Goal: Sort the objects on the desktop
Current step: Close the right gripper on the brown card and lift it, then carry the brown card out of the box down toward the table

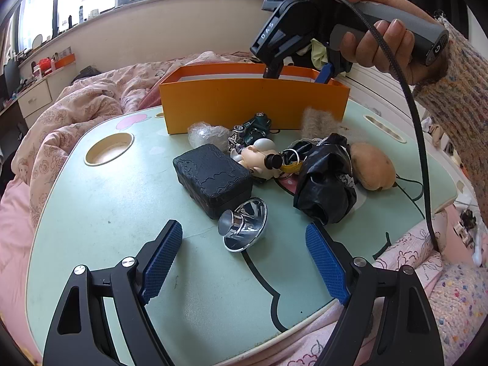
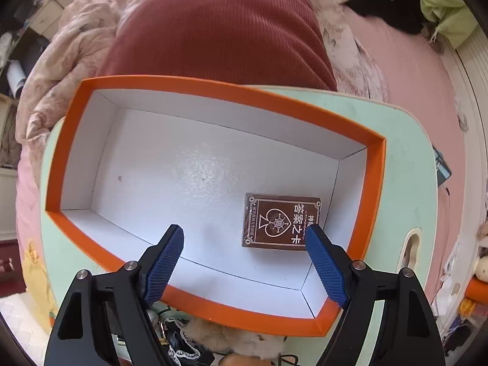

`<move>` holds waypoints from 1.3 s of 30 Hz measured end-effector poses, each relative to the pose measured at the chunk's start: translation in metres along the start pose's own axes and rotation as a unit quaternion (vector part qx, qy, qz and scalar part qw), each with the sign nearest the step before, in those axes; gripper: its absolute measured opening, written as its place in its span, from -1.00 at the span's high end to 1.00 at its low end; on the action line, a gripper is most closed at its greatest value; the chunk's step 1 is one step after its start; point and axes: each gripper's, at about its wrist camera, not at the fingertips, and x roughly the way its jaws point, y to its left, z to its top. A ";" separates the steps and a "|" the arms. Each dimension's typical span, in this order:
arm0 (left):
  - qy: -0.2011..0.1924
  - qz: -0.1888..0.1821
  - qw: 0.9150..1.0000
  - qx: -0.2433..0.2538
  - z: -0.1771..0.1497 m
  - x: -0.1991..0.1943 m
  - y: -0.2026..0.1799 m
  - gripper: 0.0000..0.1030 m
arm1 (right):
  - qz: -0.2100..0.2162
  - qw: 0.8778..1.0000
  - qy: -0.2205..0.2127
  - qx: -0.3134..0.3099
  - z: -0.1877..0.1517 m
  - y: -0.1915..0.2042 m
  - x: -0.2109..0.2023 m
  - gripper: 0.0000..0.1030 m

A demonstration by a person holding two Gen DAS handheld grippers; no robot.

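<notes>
An orange box with a white inside stands at the far side of a pale green lap table. My right gripper is open and empty above the box; it also shows in the left wrist view, its fingers dipping into the box. A brown card deck lies flat on the box floor at the right. My left gripper is open and empty, just short of a shiny silver reflector cup. Behind it lie a black embossed case, a small figurine and a black plastic bag.
Also on the table are a crumpled clear wrap, a green toy car, a fur tuft and a tan plush. A round cup hole sits at the left. Pink bedding surrounds the table.
</notes>
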 end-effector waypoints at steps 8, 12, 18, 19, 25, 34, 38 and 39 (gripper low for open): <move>-0.002 -0.003 1.000 -0.002 0.000 -0.002 -0.001 -0.61 | -0.055 0.998 -0.031 -0.022 0.009 0.001 0.003 -0.27; -0.004 -0.006 1.000 -0.004 -0.001 -0.002 0.000 -0.61 | 0.090 0.995 -0.013 -0.037 0.007 -0.006 -0.011 -0.21; -0.004 -0.005 1.000 -0.003 -0.001 -0.002 0.000 -0.61 | 0.003 0.997 -0.073 -0.023 0.011 -0.029 -0.028 -0.20; -0.004 -0.005 1.000 -0.003 -0.001 -0.002 0.000 -0.62 | -0.002 0.997 -0.065 -0.035 0.014 -0.029 -0.025 -0.20; -0.005 -0.007 1.000 -0.004 -0.002 -0.002 0.001 -0.62 | -0.106 0.991 -0.014 -0.086 0.020 -0.013 0.006 -0.17; -0.009 -0.014 1.000 -0.009 -0.002 -0.002 0.005 -0.62 | -0.032 0.996 -0.048 -0.068 0.007 -0.022 -0.014 -0.07; -0.008 -0.013 1.000 -0.007 -0.002 -0.002 0.005 -0.62 | -0.001 0.987 -0.147 -0.071 -0.026 -0.020 -0.073 -0.07; -0.008 -0.012 1.000 -0.007 -0.002 -0.002 0.005 -0.62 | 0.007 0.983 -0.165 -0.078 -0.040 -0.020 -0.086 -0.07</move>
